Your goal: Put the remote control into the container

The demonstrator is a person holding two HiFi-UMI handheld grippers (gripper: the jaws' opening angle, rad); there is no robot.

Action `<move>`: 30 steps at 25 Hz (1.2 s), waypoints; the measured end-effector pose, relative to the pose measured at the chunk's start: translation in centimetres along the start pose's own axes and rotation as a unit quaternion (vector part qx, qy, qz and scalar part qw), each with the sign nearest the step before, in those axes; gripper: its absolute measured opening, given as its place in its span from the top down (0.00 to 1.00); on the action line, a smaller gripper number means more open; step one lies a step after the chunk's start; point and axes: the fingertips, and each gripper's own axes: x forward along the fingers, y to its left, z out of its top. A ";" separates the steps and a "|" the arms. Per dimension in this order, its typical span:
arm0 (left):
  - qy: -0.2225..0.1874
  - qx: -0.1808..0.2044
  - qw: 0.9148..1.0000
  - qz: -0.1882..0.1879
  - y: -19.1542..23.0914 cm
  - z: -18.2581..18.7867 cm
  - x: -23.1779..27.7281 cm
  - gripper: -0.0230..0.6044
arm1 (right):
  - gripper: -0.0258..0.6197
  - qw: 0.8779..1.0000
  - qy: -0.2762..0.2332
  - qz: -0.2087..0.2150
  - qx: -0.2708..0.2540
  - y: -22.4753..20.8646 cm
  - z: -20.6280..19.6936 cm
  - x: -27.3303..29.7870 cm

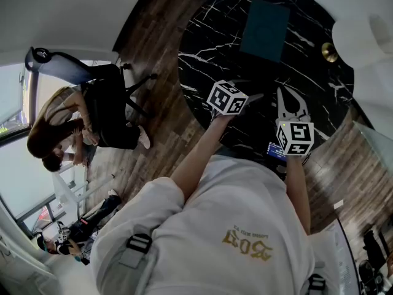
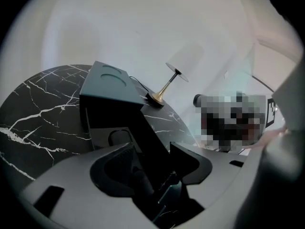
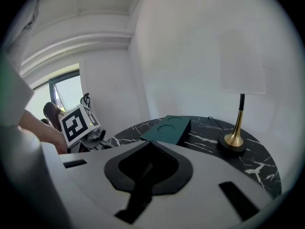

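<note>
A dark green box, the container (image 1: 264, 20) (image 2: 107, 82) (image 3: 167, 130), lies at the far side of the round black marble table (image 1: 206, 39). My left gripper (image 1: 253, 98) (image 2: 151, 149) hovers over the table's near part with its jaws wide apart. A long black bar, apparently the remote control (image 2: 145, 132), runs between them toward the container. I see no pad pressing on it. In the head view the remote is lost against the black table. My right gripper (image 1: 290, 97) (image 3: 150, 147) is to the right of the left one, its fingers meeting in a point with nothing between them.
A lamp with a gold base (image 1: 330, 52) (image 2: 156, 97) (image 3: 232, 142) stands right of the container, near the wall. A person sits on a black chair (image 1: 107, 112) on the wood floor to the left. The table's edge curves close to my body.
</note>
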 end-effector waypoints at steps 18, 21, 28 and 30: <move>-0.035 0.039 0.998 0.039 0.4 0.5 -1.1 0.61 | 0.94 1.000 -0.006 0.000 0.001 0.1 -0.1 -0.6; -0.038 0.055 0.996 0.055 0.6 0.5 -1.4 0.86 | 0.94 1.000 -0.009 0.000 -0.001 0.2 0.2 -0.7; -0.055 0.065 0.994 0.068 0.6 1.1 -2.3 0.96 | 0.94 1.000 -0.013 -0.005 0.001 0.1 0.4 -1.2; -0.063 0.069 0.993 0.075 0.7 1.5 -2.7 0.96 | 0.94 1.000 -0.014 -0.006 0.001 0.1 0.4 -1.3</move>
